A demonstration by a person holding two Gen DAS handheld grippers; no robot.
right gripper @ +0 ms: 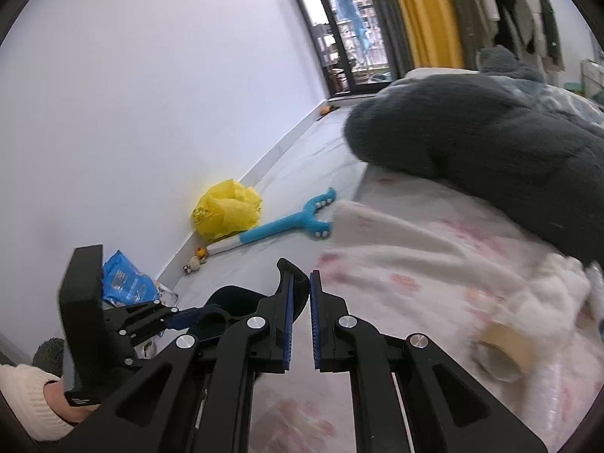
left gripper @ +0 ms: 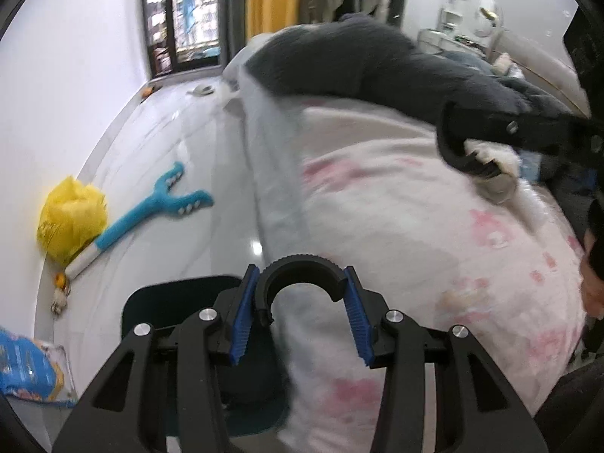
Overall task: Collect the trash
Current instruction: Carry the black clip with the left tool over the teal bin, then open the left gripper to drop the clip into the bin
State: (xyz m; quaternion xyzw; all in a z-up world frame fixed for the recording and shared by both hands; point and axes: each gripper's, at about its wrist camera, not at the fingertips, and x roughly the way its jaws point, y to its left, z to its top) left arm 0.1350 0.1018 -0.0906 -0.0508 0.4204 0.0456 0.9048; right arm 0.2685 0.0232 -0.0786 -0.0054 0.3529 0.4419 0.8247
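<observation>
My left gripper [left gripper: 302, 270] is shut on a black ribbed arch-shaped piece [left gripper: 302, 264]. It appears to belong to the dark bin [left gripper: 170, 302] hanging under it over the floor beside the bed. The right wrist view shows that gripper [right gripper: 188, 319] and bin [right gripper: 234, 294] at lower left. My right gripper [right gripper: 306, 275] is shut with nothing between its blue pads. It hovers over the bed near the edge [left gripper: 451, 136]. A brown tape roll [right gripper: 502, 355] and crumpled white tissue [right gripper: 547, 294] lie on the flowered blanket to its right. The roll [left gripper: 498, 188] is blurred in the left wrist view.
The bed carries a white, pink-flowered blanket [left gripper: 396, 245] and a dark grey fluffy blanket [right gripper: 490, 158]. On the pale floor by the white wall lie a yellow plastic bag [right gripper: 226, 211], a blue fork-shaped toy [right gripper: 287, 222] and a blue packet [right gripper: 124, 279]. A cream sleeve [right gripper: 26, 389] shows at lower left.
</observation>
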